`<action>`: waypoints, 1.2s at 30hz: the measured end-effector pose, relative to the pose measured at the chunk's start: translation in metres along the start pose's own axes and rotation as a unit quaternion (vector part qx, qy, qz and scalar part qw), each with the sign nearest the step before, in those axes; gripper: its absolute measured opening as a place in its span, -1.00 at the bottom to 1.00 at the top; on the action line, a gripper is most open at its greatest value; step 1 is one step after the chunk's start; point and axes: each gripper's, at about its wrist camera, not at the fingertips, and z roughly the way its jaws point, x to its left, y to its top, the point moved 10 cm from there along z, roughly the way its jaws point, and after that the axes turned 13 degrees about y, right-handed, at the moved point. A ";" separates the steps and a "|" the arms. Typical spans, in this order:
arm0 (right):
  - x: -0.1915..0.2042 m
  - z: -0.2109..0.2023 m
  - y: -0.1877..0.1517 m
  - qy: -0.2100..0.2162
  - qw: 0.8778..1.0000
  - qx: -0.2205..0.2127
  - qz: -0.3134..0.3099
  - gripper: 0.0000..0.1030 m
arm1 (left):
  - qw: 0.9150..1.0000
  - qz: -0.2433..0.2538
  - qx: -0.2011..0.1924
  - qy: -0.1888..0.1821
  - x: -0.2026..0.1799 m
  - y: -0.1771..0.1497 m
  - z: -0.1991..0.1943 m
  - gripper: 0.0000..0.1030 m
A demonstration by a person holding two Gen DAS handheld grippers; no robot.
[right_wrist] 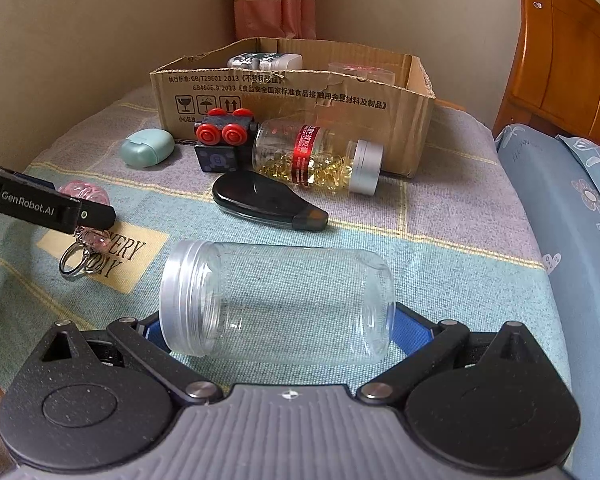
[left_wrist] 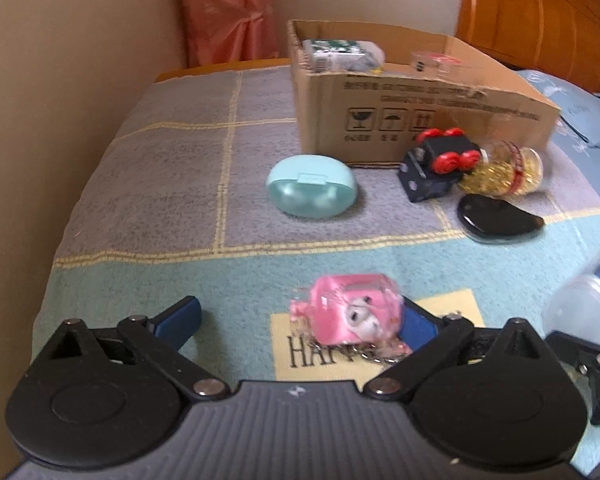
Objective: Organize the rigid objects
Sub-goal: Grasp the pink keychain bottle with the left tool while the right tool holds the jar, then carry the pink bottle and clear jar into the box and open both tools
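The torn brown cardboard box (right_wrist: 292, 100), already holding small items, stands far beyond both tongs on the bed. The right tongs (right_wrist: 276, 320) straddle a clear plastic jar (right_wrist: 276, 300) lying sideways; whether they clench it I cannot tell. The left tongs (left_wrist: 296, 320) are released, a pink boxy keychain charm (left_wrist: 348, 312) just inside their right finger. Judged step: closing on the charm. A black teardrop-shaped case (right_wrist: 260, 200) and capsule bottle (right_wrist: 312, 156) lie between.

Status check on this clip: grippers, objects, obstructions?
Left gripper open around pink keychain charm, not clamped. Right gripper straddles clear empty jar lying sideways; grip unclear. Cardboard box path unobstructed.
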 end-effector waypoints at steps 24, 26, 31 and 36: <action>0.005 -0.008 0.004 0.002 1.000 0.010 0.022 0.98 | 0.999 0.019 -0.011 -0.025 -0.029 0.004 -0.015 0.25; 0.007 -0.009 0.007 -0.003 1.000 0.010 0.017 0.92 | 0.999 0.020 -0.012 -0.027 -0.029 0.005 -0.015 0.12; 0.010 -0.009 0.009 -0.012 1.000 0.016 0.006 0.81 | 0.999 0.024 -0.011 -0.038 -0.028 0.007 -0.016 -0.03; 0.014 -0.013 0.010 -0.008 0.999 0.024 -0.021 0.81 | 0.998 0.042 -0.004 -0.049 -0.029 0.008 -0.017 -0.03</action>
